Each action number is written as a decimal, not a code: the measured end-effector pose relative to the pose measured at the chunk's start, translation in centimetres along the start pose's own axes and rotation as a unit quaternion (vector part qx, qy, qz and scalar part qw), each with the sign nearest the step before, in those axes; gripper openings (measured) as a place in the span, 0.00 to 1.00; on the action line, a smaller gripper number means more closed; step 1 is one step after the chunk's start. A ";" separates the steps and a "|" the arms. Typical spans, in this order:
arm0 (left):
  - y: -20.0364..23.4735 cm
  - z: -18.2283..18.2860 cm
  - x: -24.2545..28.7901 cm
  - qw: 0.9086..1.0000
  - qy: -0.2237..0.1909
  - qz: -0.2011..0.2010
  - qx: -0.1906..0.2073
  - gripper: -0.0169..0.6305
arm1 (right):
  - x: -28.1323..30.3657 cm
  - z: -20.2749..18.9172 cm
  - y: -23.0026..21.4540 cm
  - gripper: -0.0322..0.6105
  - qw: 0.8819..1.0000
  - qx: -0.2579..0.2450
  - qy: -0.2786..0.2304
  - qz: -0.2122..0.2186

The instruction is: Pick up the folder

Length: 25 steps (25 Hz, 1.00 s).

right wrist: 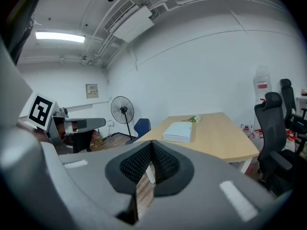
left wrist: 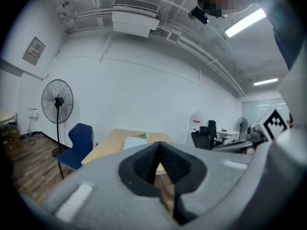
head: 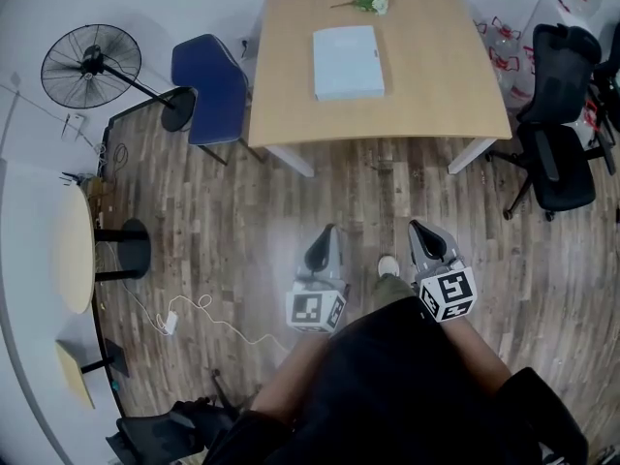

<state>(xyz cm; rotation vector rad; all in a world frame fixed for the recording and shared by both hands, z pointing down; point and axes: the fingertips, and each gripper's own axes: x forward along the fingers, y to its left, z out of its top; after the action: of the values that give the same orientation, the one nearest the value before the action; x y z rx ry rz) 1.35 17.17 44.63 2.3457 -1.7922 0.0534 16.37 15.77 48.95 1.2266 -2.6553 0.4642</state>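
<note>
1. Left gripper (head: 330,229) and right gripper (head: 416,225): held side by side at the person's waist, one shoe (head: 387,264) on the wood floor (head: 242,231) between them. Each has its jaws pressed together on nothing, sensibly, as nothing is within reach. Both aim at the tabletop (head: 436,76), which looks like a posture for the approach.
2. Tabletop: pale wood, well apart from the grippers across bare floor.
3. Folder (head: 348,62): light blue, lying flat near the tabletop's middle, all four sides free. A gripper would probably have to come in low at an edge to take it.
4. Flower sprig (head: 368,1): beyond the folder, near but not touching it, so no obstacle.
5. Blue chair (head: 208,85): at the tabletop's left side.
6. Black office chair (head: 557,114): at the right.
7. Standing fan (head: 92,64): far left.
</note>
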 end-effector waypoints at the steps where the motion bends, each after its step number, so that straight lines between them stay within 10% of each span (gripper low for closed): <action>1: 0.2 0.1 0.8 1.000 0.001 0.007 0.001 0.03 | 0.5 -0.1 -0.8 0.05 1.000 0.000 0.006 0.007; 15: 2.8 1.0 7.3 0.999 0.008 0.033 -0.005 0.03 | 8.2 1.7 -4.4 0.05 0.996 -0.020 0.017 0.088; 25: 8.3 1.4 15.7 1.000 -0.005 -0.007 -0.020 0.03 | 12.6 3.4 -6.7 0.05 0.999 -0.030 0.013 0.044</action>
<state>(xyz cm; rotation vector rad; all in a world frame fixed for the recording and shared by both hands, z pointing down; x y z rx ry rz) -2.46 -0.12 46.56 2.3338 -1.7648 0.0037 13.27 1.55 50.81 1.0838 -2.6890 0.4074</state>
